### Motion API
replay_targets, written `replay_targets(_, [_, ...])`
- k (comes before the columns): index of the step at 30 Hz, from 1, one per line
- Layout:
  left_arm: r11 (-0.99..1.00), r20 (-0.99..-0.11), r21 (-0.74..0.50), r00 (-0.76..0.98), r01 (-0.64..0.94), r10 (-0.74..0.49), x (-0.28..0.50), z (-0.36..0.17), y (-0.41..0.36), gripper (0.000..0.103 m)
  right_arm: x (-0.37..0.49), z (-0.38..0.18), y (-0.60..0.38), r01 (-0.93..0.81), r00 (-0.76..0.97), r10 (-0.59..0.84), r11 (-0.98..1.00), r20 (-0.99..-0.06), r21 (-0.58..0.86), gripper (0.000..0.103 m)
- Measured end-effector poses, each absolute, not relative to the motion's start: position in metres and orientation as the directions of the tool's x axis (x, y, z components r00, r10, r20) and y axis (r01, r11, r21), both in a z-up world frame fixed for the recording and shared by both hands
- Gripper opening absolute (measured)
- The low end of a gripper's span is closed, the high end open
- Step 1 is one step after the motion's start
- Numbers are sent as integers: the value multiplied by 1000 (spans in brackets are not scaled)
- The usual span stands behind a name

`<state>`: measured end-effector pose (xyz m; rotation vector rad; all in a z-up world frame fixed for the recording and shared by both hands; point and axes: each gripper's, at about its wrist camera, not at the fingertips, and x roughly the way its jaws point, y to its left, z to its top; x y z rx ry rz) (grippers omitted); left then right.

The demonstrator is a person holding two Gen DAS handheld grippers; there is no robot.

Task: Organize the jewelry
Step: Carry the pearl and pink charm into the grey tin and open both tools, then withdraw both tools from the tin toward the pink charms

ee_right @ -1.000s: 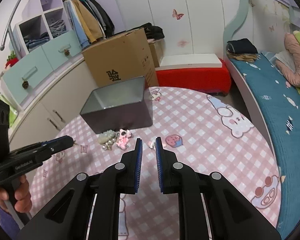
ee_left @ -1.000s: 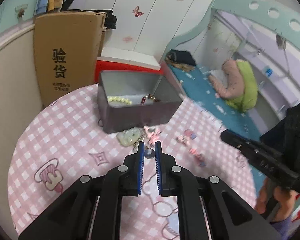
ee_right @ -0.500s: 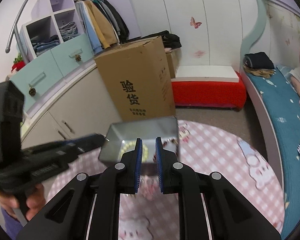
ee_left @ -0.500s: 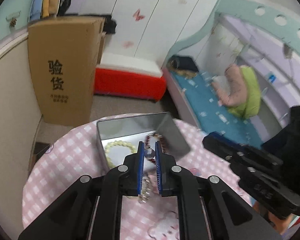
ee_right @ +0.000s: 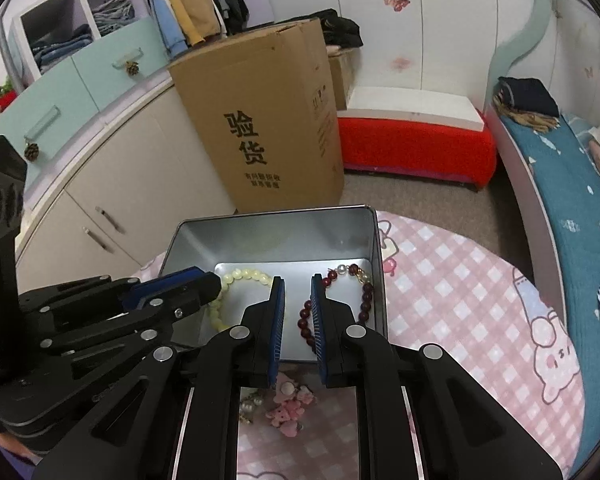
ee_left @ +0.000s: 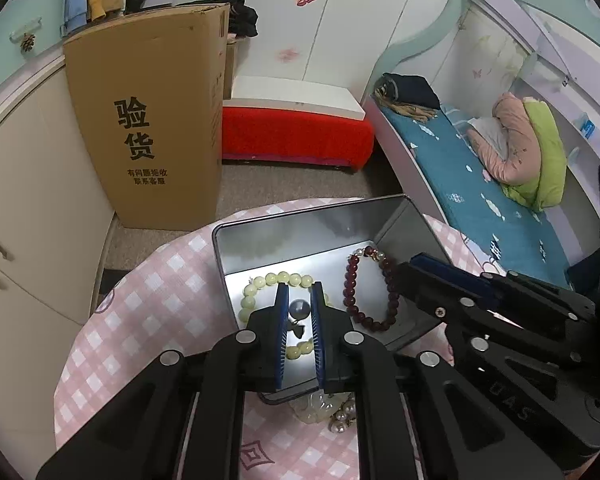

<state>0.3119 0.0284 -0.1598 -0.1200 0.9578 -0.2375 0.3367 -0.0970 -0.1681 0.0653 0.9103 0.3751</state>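
On the pink checked table point(ee_left: 148, 292), the left gripper point(ee_left: 299, 312) pinched a grey bead point(ee_left: 299, 307) above the tin point(ee_left: 300, 236); the right gripper point(ee_right: 296, 312) hovered empty, jaws narrowly apart.

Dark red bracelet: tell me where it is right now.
In the left wrist view the dark red bracelet lies inside the metal tin, on its right side, beside the pale green bracelet and just beyond the right gripper.

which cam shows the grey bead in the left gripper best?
Left wrist: the grey bead sits pinched between the left gripper pads, above the metal tin. The right wrist view shows the left gripper only side-on over the tin; the bead is hidden there.
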Motion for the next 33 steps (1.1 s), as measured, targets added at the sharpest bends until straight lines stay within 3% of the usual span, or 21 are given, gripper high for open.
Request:
replay_targets(2, [967,-790,-207,557,149,-255,309,-157,27,14,338,-169,-98,-289,546,351,931,-760,223,14])
replay_targets(3, [968,-787,-202,564,148,-250,309,-155,26,27,338,-169,-99,-286,544,351,931,-762,225,14])
replay_targets(4, [971,-782,-190,576,142,-238,308,-155,27,33,337,-169,-101,-280,549,345,934,-761,221,14])
replay_targets(6, [975,-775,-174,591,138,-222,307,-153,27,37,338,-168,-103,-277,548,346,934,-762,226,14])
replay_targets(20, [969,-756,-217,609,116,-242,295,-137,35,48,335,-161,-118,-248,533,386,922,-753,297,17])
replay_targets(21, [968,-750,-223,613,117,-247,292,-135,36,53,334,-159,-120,-245,536,388,921,-749,302,19])
replay_targets(22, [967,-748,-224,616,118,-248,291,-134,35,57,332,-159,-121,-243,537,393,919,-747,309,28])
replay_targets(24, [968,-739,-228,628,107,-243,288,-131,37,57,331,-157,-126,-229,544,389,921,-743,314,40])
replay_targets(33, [966,-735,-241,633,91,-243,279,-126,41,58,320,-149,-136,-238,553,396,918,-733,317,47])
